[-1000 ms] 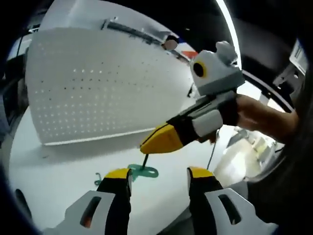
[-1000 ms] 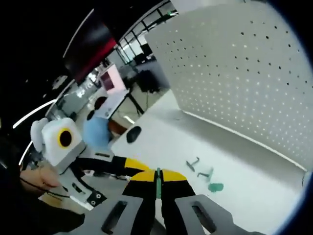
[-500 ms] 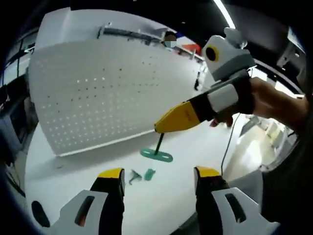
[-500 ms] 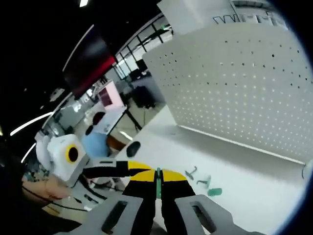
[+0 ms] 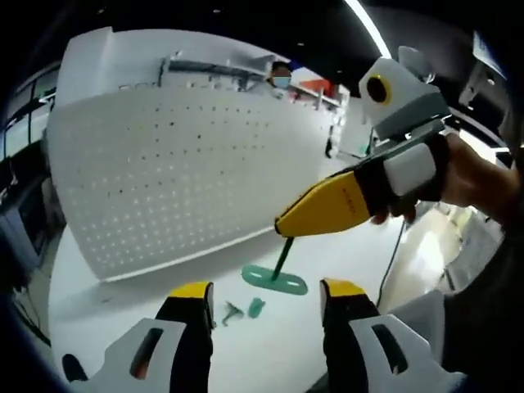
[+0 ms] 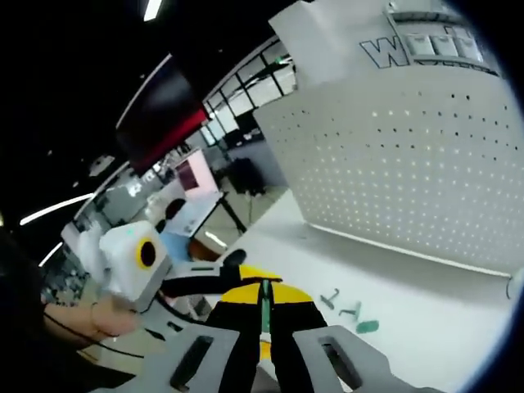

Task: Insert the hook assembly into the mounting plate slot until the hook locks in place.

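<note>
Hook assembly (image 5: 277, 277): we see a green piece with a thin stem and a flat oval base. It hangs from the right tongs (image 5: 282, 232), above the white tabletop (image 5: 139, 286), clear of it as far as we can judge.
Left tongs (image 5: 262, 296): released, the two yellow-tipped jaws stand well apart and grasp nothing. They wait just under the hook assembly.
Right tongs, own view (image 6: 264, 304): clenched on the green stem, which shows as a thin line between the jaws.
Small parts (image 5: 242, 309): two or three small grey and green pieces lie on the tabletop, between the left jaws in the left gripper view. We cannot tell what they are.
Axis and pointing: the long axis is the stem. It runs down from the right tongs, a little tilted, and the oval base is at the low end, lying nearly flat.
Mounting plate (image 5: 180, 172): we take the white perforated board for it. It stands upright behind, well apart from the hook.
How to do the step well: we think the base should turn to face the board before we push. A firm grip should stop the stem from rotating.
</note>
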A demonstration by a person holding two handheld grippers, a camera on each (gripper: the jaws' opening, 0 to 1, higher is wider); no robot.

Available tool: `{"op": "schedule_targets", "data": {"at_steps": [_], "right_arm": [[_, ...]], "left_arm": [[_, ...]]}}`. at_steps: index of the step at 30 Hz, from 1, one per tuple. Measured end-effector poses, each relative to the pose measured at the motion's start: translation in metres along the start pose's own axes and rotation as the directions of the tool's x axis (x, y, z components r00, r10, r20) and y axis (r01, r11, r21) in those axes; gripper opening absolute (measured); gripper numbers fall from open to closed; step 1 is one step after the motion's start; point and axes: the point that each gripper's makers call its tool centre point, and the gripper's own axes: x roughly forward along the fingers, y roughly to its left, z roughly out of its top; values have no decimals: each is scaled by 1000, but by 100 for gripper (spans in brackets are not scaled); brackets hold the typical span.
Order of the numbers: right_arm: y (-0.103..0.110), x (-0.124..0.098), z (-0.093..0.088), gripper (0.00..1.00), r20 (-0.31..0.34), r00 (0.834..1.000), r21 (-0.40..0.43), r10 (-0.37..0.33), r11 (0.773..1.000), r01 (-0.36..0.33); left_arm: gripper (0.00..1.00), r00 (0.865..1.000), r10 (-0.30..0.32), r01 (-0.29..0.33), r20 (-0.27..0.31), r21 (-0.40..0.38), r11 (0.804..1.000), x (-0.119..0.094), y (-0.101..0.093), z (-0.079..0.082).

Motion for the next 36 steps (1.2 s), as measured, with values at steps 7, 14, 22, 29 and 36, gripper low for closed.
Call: {"op": "schedule_targets", "data": {"at_steps": [7, 14, 22, 29, 36], "right_arm": [[6, 0, 1, 0, 13, 1000, 16, 10, 1000, -10], [7, 3, 2, 0, 11, 1000, 27, 17, 999, -17], [8, 7, 2, 0, 1, 1000, 20, 21, 1000, -21], [8, 8, 1, 0, -5, 1000, 9, 22, 1000, -22], [9, 10, -5, 0, -30, 999, 17, 31, 999, -31]], "left_arm": [[41, 1000, -12, 11, 17, 61, 998, 0, -4, 3], [33, 1000, -16, 15, 21, 81, 997, -2, -3, 4], [34, 1000, -2, 1, 20, 89, 996, -3, 1, 3], [36, 1000, -3, 1, 23, 89, 996, -4, 2, 4], [34, 1000, -8, 7, 12, 95, 995, -3, 0, 1]]}}
